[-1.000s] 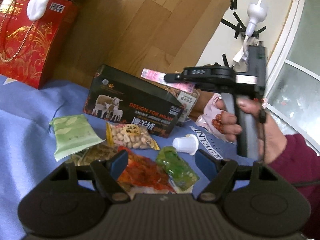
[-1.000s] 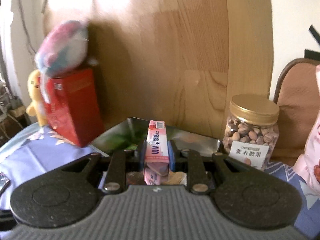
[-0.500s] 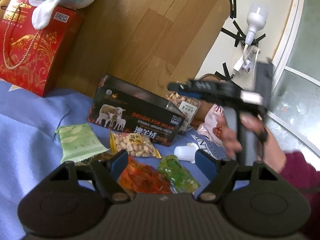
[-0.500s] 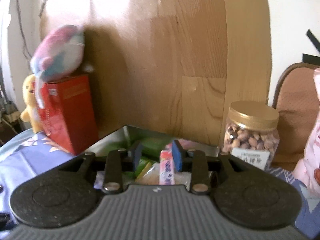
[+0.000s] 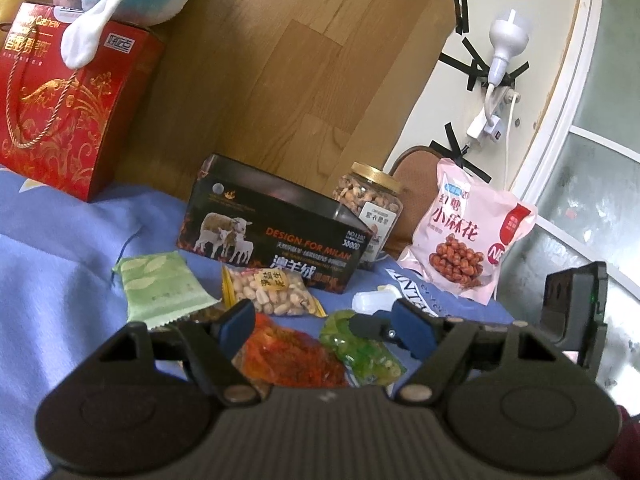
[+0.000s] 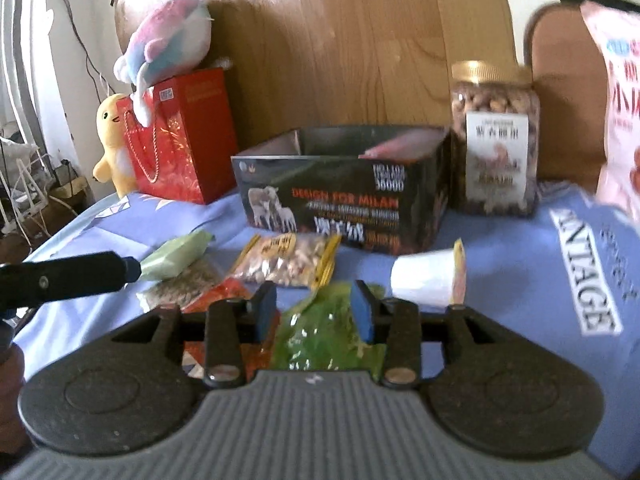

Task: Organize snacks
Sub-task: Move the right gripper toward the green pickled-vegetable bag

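Observation:
A black open box (image 5: 272, 236) (image 6: 344, 192) stands on the blue cloth; a pink packet (image 6: 396, 146) lies inside it. In front lie a peanut packet (image 5: 268, 290) (image 6: 288, 258), a green packet (image 5: 160, 288) (image 6: 176, 256), a red-orange packet (image 5: 292, 356), a clear green packet (image 5: 360, 352) (image 6: 328, 332) and a white jelly cup (image 5: 374, 300) (image 6: 426, 278). My left gripper (image 5: 324, 326) is open above the red-orange packet. My right gripper (image 6: 316, 310) is open and empty, just above the clear green packet.
A red gift bag (image 5: 60, 108) with a plush toy on top stands at the back left. A nut jar (image 5: 370, 208) (image 6: 494, 136) and a pink snack bag (image 5: 468, 236) stand right of the box. A wooden board is behind.
My right gripper opened and dropped the pink packet into the box, then pulled back and down to the loose snacks. My left gripper's view tilted up slightly.

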Available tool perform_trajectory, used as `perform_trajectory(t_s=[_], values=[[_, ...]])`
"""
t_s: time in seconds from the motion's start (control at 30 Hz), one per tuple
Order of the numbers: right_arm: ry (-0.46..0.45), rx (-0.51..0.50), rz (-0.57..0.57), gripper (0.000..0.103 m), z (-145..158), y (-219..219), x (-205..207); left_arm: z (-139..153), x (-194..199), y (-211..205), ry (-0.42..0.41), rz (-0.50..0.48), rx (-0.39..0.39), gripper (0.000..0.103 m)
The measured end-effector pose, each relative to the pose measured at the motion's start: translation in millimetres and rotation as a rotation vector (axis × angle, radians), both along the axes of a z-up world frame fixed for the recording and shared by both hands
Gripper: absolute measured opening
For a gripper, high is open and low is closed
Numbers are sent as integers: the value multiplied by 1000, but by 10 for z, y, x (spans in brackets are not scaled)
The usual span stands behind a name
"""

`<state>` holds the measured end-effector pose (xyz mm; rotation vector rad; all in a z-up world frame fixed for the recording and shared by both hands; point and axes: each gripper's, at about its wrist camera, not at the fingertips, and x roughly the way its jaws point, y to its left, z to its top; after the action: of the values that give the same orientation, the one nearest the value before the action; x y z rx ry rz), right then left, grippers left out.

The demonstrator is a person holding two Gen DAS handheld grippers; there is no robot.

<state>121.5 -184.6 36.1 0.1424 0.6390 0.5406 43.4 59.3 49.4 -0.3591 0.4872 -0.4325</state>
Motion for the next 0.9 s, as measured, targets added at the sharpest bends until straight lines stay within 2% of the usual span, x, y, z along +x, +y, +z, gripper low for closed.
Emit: perform_trajectory(t_s=[0.1,0.3,0.43,0.9], values=[[26,29,-18,47,-93,-23,8,-5,2,-11,1,-3,7,78],[17,44,-23,50,-114,-49,-15,-16,11,-33,9,-15,11,78],[17,43,-22,51,-121,-43,-18,-12,10,-36,6,-14,11,86],[24,41,-25,59,-129,-39,-21,-9,18,-31,6,-20,10,87]])
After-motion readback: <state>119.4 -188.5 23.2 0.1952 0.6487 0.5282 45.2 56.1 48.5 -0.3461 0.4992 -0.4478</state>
